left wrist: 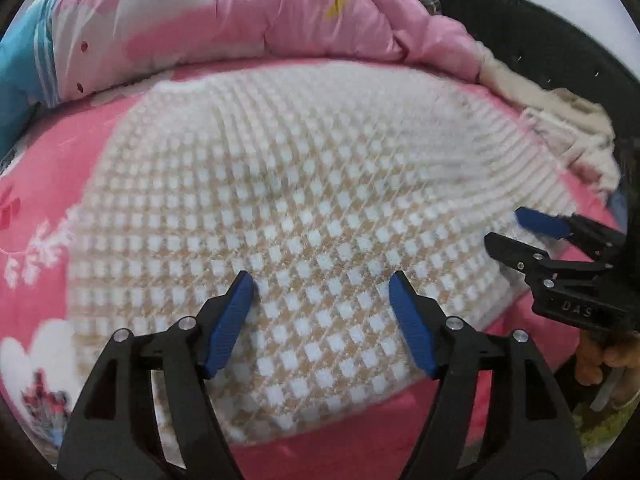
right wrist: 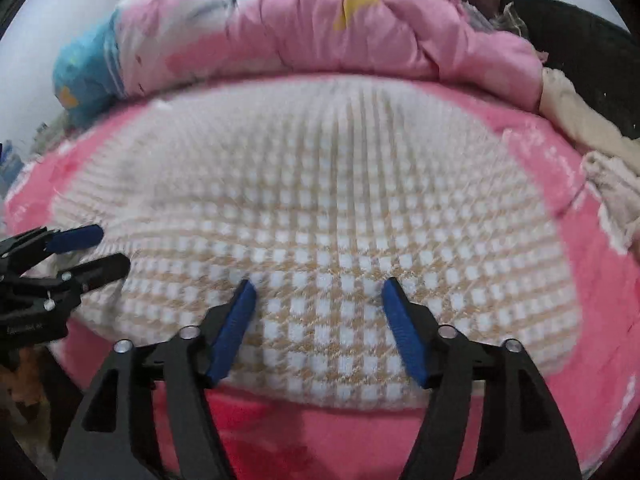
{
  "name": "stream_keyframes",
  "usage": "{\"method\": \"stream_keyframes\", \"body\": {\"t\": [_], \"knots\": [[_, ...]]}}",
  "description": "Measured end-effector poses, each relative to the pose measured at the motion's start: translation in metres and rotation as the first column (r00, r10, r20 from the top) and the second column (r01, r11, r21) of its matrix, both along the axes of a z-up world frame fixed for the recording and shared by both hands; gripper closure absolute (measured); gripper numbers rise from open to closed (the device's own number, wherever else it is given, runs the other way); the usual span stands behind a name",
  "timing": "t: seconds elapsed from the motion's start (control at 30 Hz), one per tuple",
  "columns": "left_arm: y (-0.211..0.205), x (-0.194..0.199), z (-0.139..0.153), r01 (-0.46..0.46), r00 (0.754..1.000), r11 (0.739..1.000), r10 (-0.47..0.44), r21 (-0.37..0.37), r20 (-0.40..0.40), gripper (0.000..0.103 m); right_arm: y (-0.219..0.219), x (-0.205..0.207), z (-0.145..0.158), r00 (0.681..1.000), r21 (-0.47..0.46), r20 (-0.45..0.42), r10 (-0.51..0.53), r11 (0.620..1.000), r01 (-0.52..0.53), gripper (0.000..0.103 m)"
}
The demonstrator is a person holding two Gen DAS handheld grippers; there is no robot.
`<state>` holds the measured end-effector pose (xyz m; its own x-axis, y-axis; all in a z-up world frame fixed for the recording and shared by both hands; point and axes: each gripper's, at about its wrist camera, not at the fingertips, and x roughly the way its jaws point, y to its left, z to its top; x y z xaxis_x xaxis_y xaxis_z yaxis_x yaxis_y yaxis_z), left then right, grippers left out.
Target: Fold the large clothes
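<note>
We see the checked knit garment (left wrist: 304,216) lying flat on the pink bed sheet (left wrist: 52,184), spread out ahead of and beneath both claws, its near edge just under their tips. In the left wrist view the garment's long side runs across from left to right, so the two claws stand side by side along that near edge. The left claw (left wrist: 322,292) hangs spread over the nearer middle of the knit, nothing between its blue pads. The right claw (right wrist: 318,296) is spread likewise and empty, over the same near strip; from the left claw it sits off to the right, at the garment's right-hand edge. Neither claw pinches cloth. We judge that a next fold turns on each claw taking the near edge on its own side. Beyond the garment, away from the claws, a rolled pink quilt (left wrist: 248,12) lies along the far edge.
</note>
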<state>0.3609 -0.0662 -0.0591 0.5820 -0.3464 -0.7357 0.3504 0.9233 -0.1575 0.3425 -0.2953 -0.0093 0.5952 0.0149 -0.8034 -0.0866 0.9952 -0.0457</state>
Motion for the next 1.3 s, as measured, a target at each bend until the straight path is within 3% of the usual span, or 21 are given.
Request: {"method": "stream_keyframes", "body": {"t": [0.07, 0.2, 0.27, 0.37, 0.4, 0.47, 0.53, 0.6, 0.73, 1.07, 1.3], "knots": [[-0.005, -0.009, 0.004, -0.007, 0.999, 0.999, 0.005, 0.041, 0.051, 0.036, -0.003, -0.005, 0.015, 1.0, 0.023, -0.012, -0.021, 1.0, 0.021, 0.035], [0.038, -0.037, 0.032, -0.054, 0.996, 0.993, 0.062, -0.106, 0.068, 0.036, -0.03, -0.04, 0.051, 0.994, 0.007, 0.087, -0.07, 0.998, 0.07, 0.035], [0.062, -0.043, 0.029, -0.114, 0.989, 0.981, 0.126, -0.154, 0.073, 0.029, -0.055, -0.039, 0.043, 0.99, 0.017, 0.057, -0.132, 0.991, 0.131, 0.034], [0.09, -0.021, -0.017, -0.177, 0.982, 0.957, 0.157, -0.23, -0.102, 0.028, -0.091, -0.022, -0.001, 0.98, 0.123, -0.101, -0.172, 0.975, 0.184, 0.034], [0.095, -0.027, -0.018, -0.17, 0.984, 0.956, 0.153, -0.238, -0.088, 0.029, -0.093, -0.024, 0.002, 0.98, 0.127, -0.093, -0.177, 0.974, 0.188, 0.034], [0.095, -0.044, -0.005, -0.163, 0.987, 0.96, 0.157, -0.227, -0.042, 0.028, -0.081, -0.04, 0.023, 0.981, 0.1, -0.06, -0.186, 0.976, 0.191, 0.034], [0.097, -0.056, 0.006, -0.141, 0.99, 0.961, 0.14, -0.237, -0.024, 0.028, -0.073, -0.059, 0.037, 0.986, 0.142, -0.031, -0.164, 0.976, 0.167, 0.033], [0.1, -0.072, 0.017, -0.145, 0.989, 0.963, 0.151, -0.225, 0.008, 0.028, -0.059, -0.085, 0.053, 0.988, 0.147, 0.01, -0.152, 0.978, 0.149, 0.027], [0.106, -0.106, 0.037, -0.143, 0.984, 0.951, 0.166, -0.273, 0.064, 0.017, -0.031, -0.114, 0.074, 0.991, 0.142, 0.072, -0.115, 0.984, 0.104, 0.014], [0.082, -0.143, 0.084, -0.203, 0.95, 0.948, 0.252, -0.247, 0.187, 0.008, 0.022, -0.144, 0.093, 0.983, -0.013, 0.173, -0.055, 0.998, 0.058, 0.006], [0.079, -0.148, 0.099, -0.369, 0.897, 0.923, 0.384, -0.108, 0.217, 0.008, 0.042, -0.147, 0.106, 0.976, -0.083, 0.218, -0.027, 0.996, 0.046, 0.006]]}}
